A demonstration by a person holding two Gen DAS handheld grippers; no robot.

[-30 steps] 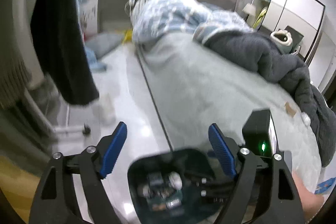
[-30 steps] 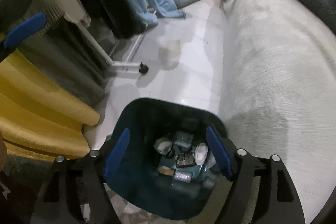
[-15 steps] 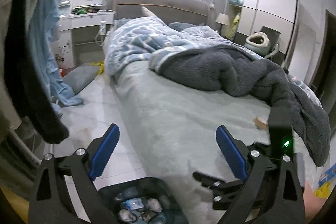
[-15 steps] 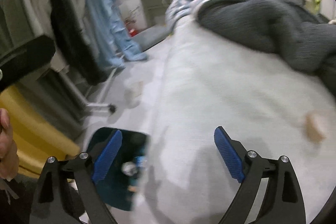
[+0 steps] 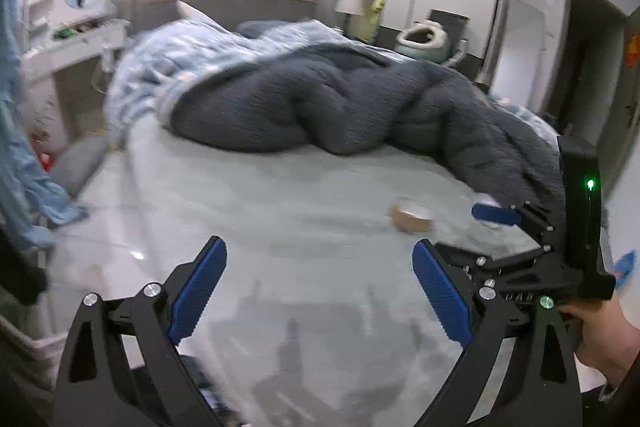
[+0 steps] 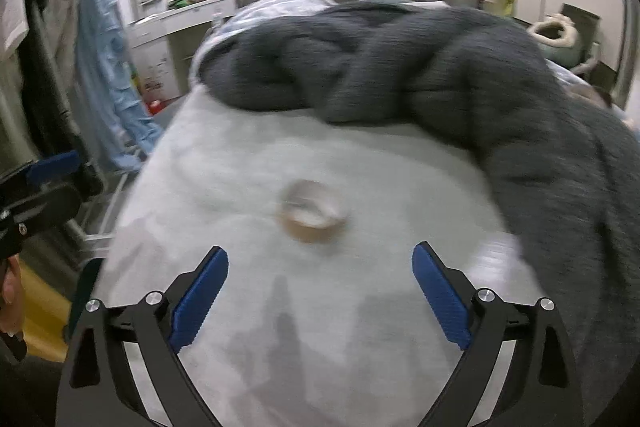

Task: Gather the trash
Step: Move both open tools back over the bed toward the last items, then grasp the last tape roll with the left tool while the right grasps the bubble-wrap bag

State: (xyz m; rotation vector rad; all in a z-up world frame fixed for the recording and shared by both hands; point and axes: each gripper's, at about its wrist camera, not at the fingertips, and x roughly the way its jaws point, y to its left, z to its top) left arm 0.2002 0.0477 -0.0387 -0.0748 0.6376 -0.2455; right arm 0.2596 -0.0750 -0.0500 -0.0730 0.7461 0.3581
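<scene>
Both grippers are out over the bed (image 6: 240, 187), nothing held. Right gripper (image 6: 320, 291): jaws opening, already spread wide, gap empty. Dead ahead of it, just beyond the fingertips, lies a brown ring on the pale sheet, blurred, but it looks like a spent tape roll (image 6: 312, 217), lying flat with the hole up. That's the obvious trash target; the spread stance reads as pre-shaping for a wide object, since the ring is broad and needs near full opening to straddle from outside. Left gripper (image 5: 320, 279): jaws also wide apart, empty, pointed at bare sheet near the bed's near-left area. From its view the tape roll (image 5: 410, 217) sits to the right and farther in, with the right gripper's blue pad (image 5: 496, 215) just beside it, so the right side has the shorter reach and the left is likely only staying clear. A small pale scrap (image 5: 486, 199) lies near the edge of the dark grey blanket (image 6: 440, 67), too blurred to name. The blanket is bunched at the far and right side, apart from the roll, so approach is clear. Risk: soft bedding gives under the fingertips, so the roll may tilt or sink when squeezed.
</scene>
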